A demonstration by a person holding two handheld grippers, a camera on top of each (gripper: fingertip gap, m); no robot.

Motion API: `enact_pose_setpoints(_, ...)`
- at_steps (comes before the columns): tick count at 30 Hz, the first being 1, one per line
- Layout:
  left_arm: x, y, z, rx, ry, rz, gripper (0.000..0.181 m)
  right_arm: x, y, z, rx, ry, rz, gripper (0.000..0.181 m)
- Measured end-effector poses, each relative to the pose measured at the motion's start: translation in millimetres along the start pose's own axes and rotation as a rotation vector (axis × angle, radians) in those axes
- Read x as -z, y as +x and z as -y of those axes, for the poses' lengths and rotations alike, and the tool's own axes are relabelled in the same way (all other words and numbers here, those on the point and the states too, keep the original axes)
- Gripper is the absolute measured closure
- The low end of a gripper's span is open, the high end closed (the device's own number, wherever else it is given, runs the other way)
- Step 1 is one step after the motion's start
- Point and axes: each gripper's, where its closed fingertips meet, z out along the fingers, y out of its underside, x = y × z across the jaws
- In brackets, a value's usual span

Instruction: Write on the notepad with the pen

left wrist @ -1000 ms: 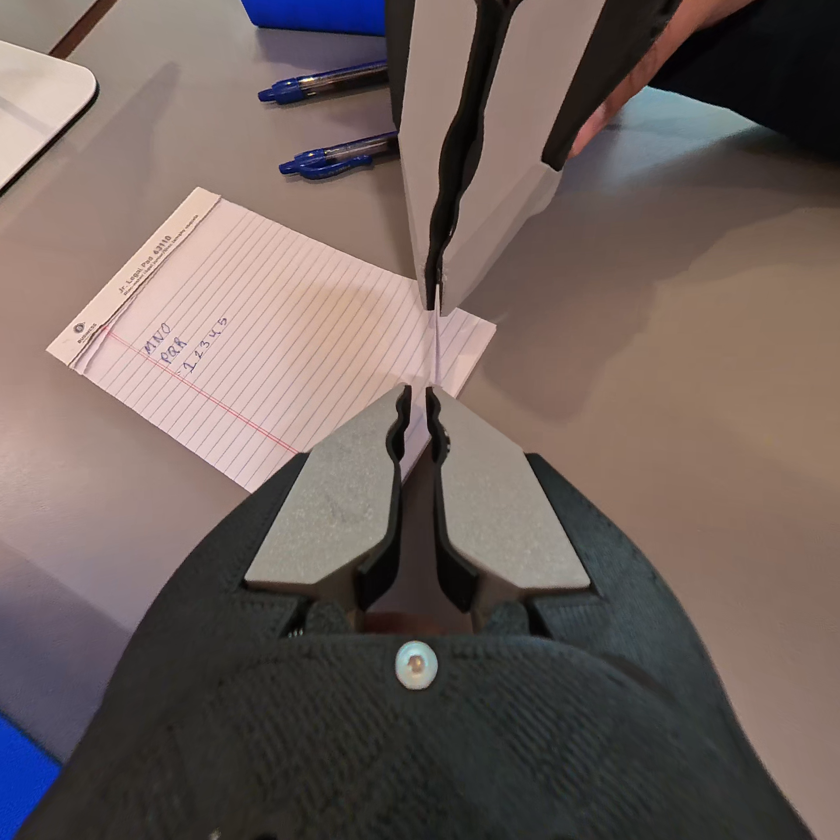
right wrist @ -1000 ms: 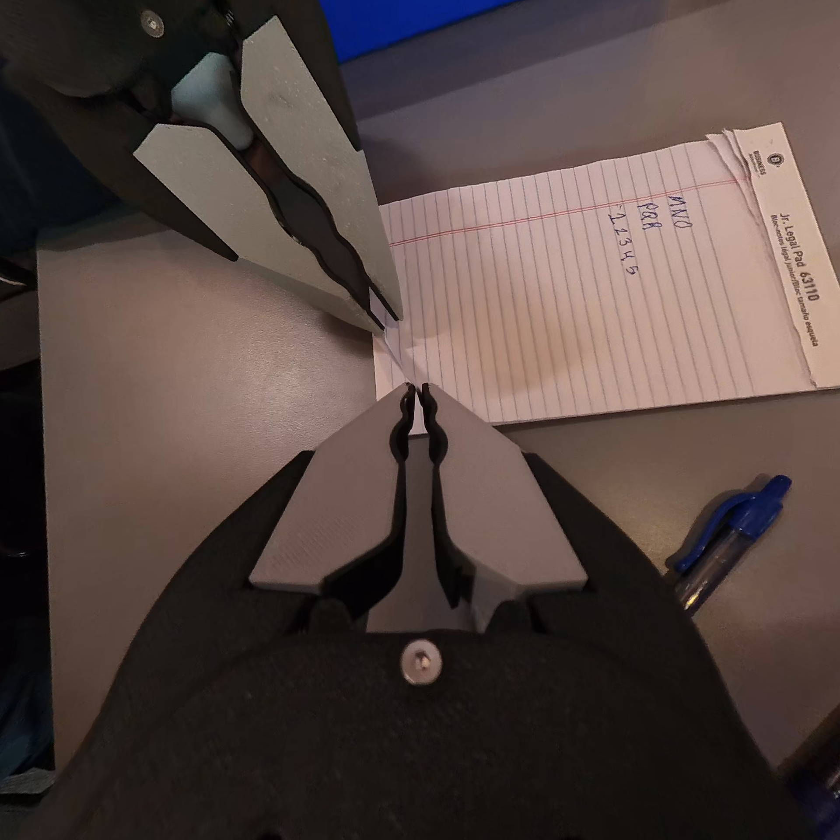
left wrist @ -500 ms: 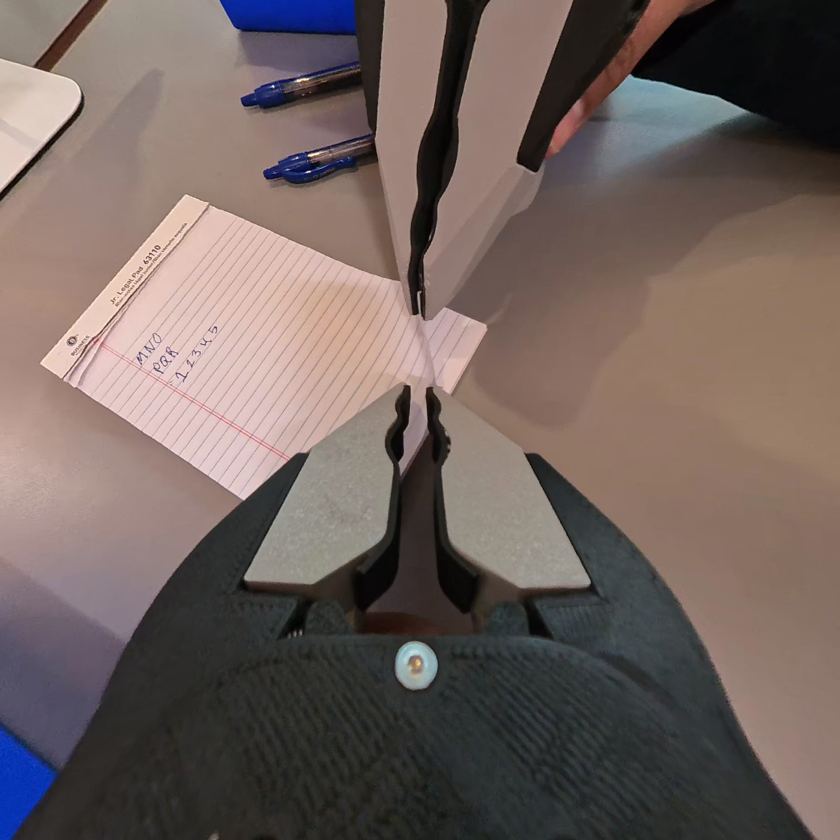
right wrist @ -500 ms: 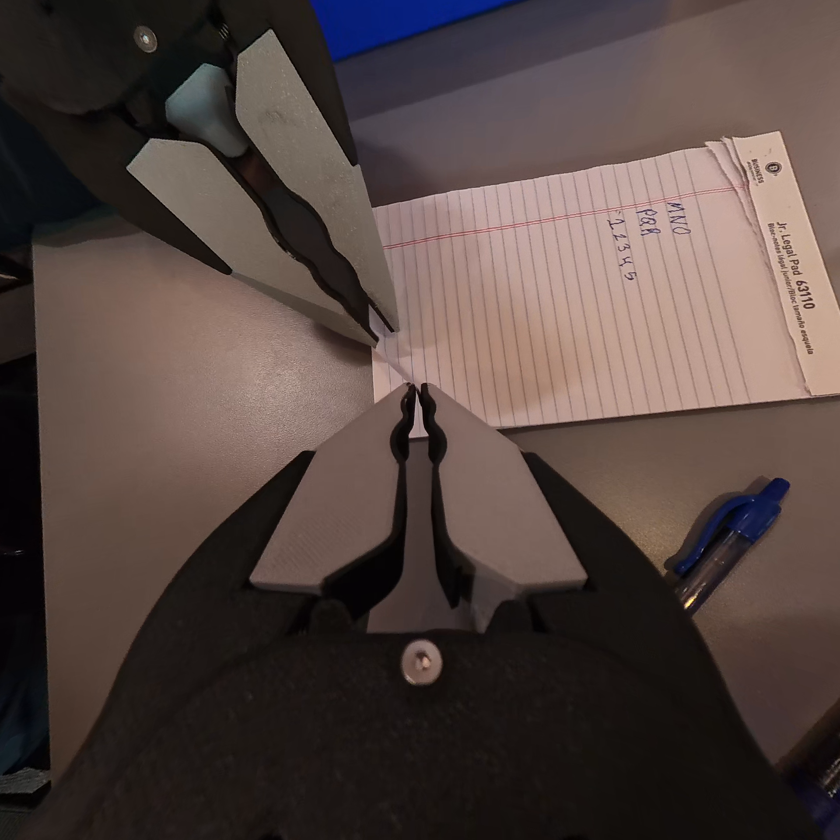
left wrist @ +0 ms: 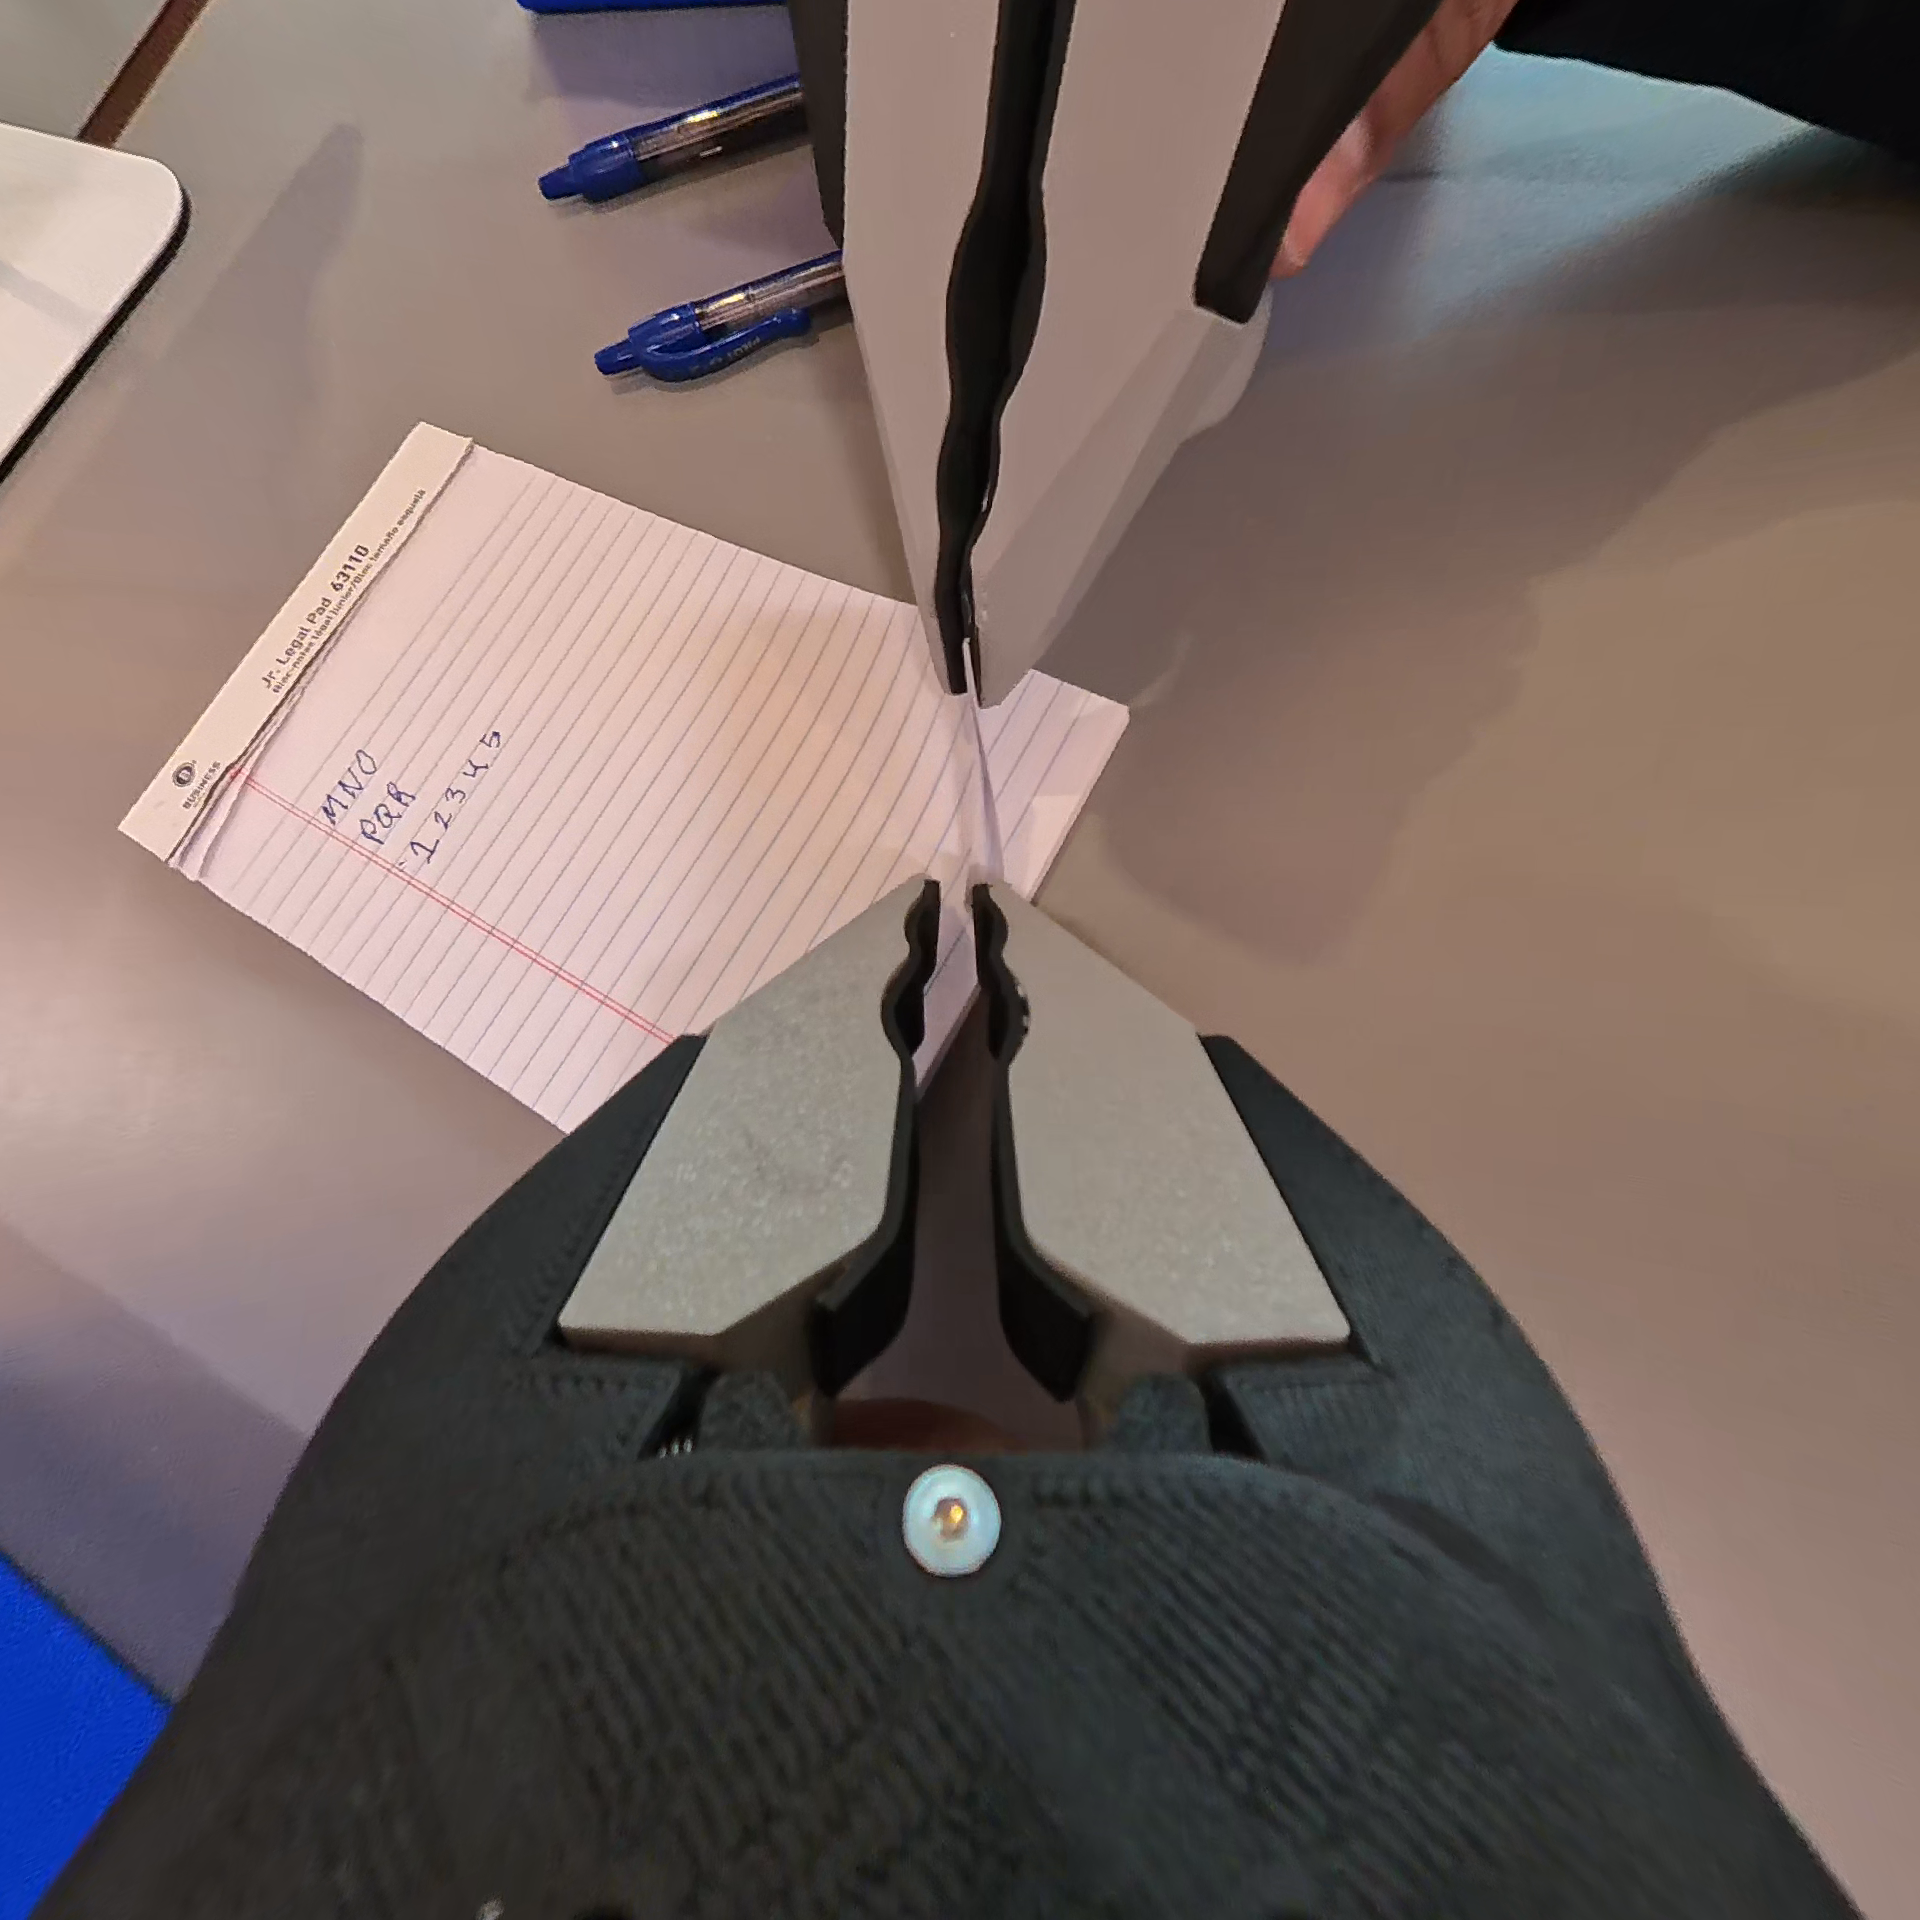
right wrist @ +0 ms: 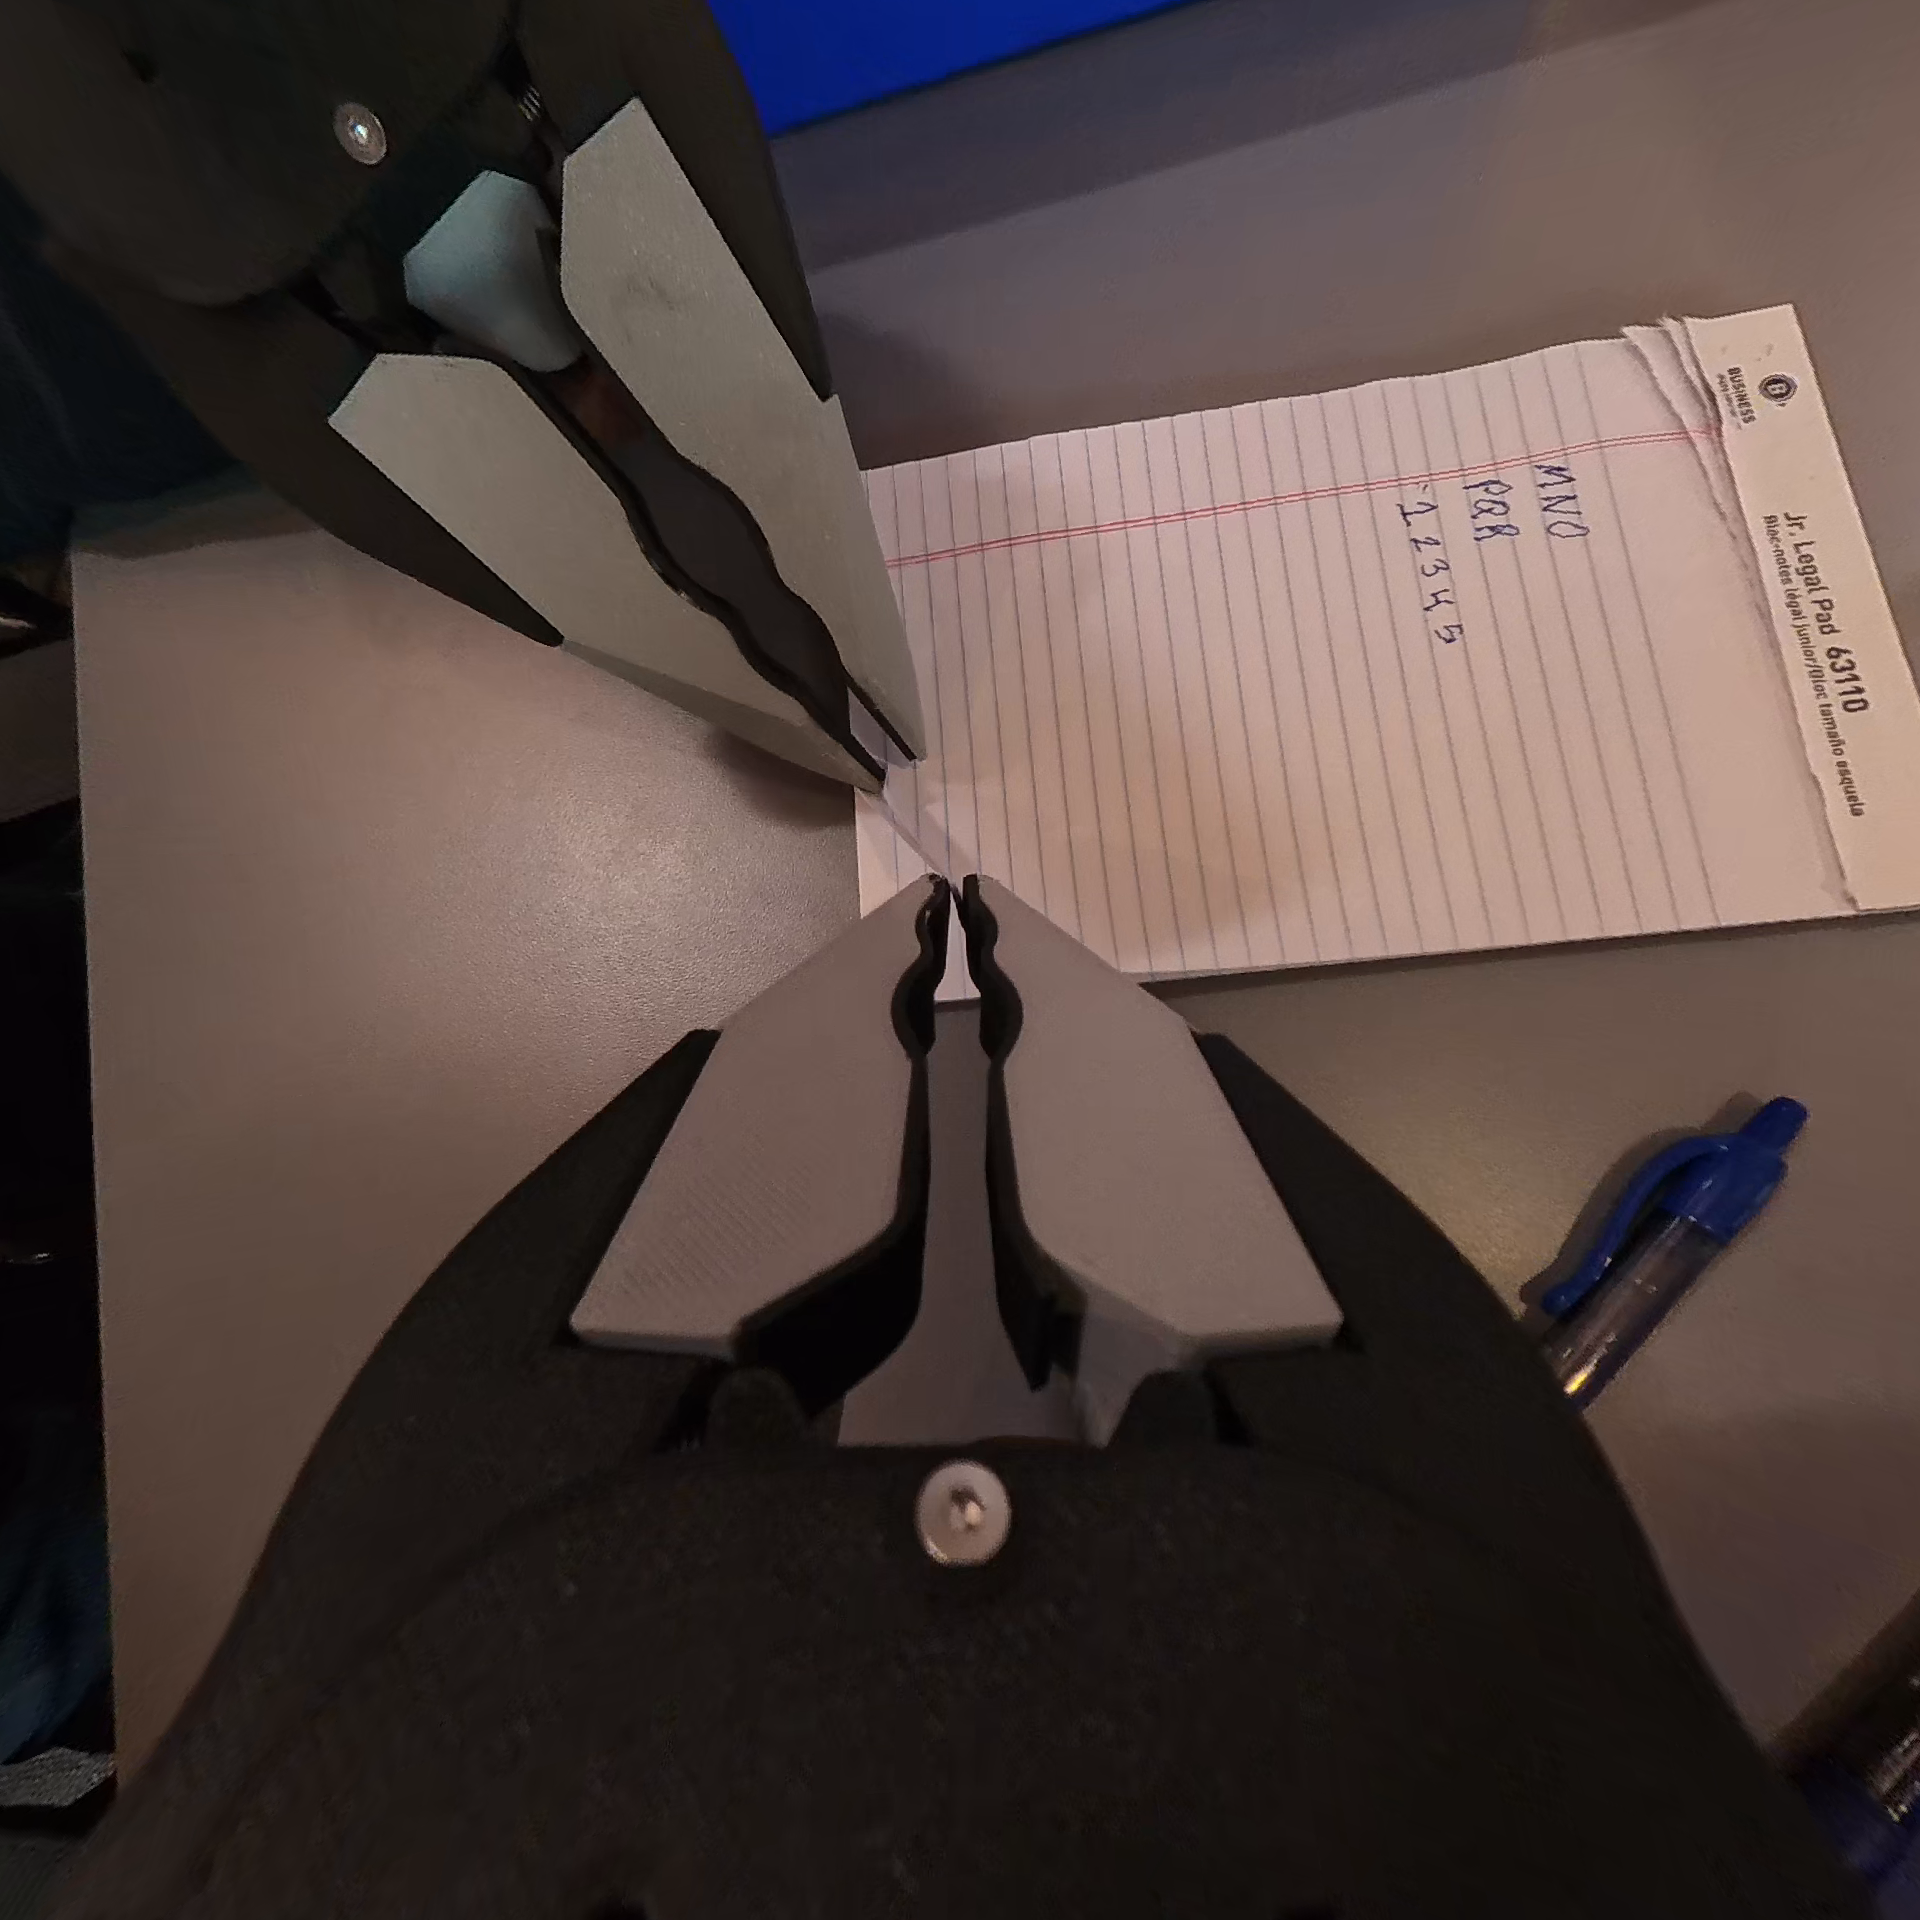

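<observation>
1. The notepad lay flat on the grey surface, its lined top sheet bearing a few lines of blue handwriting near the bound header strip.
2. The left tongs were pressed nearly together on the lifted corner of the top sheet, pinching it at the pad's bottom edge.
3. The right tongs were likewise closed on that raised corner fold, tip to tip with the left tongs across a short ridge of paper.
4. In the left wrist view the right tongs came down from above onto the same fold.
5. Two blue pens lay on the surface beyond the pad, well apart from both tongs; neither was held.
6. One blue pen rested just beside the pad's long edge.
7. A blue object sat at the far edge.
</observation>
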Motion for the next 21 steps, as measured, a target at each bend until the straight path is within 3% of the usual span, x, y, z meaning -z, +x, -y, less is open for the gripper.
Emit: enact_pose_setpoints(21, -0.2, 4.2, 4.3, 0.029, 0.022, -0.04, 0.181, 1.4, -0.1, 0.7, 0.002, 0.007, 0.005, 0.181)
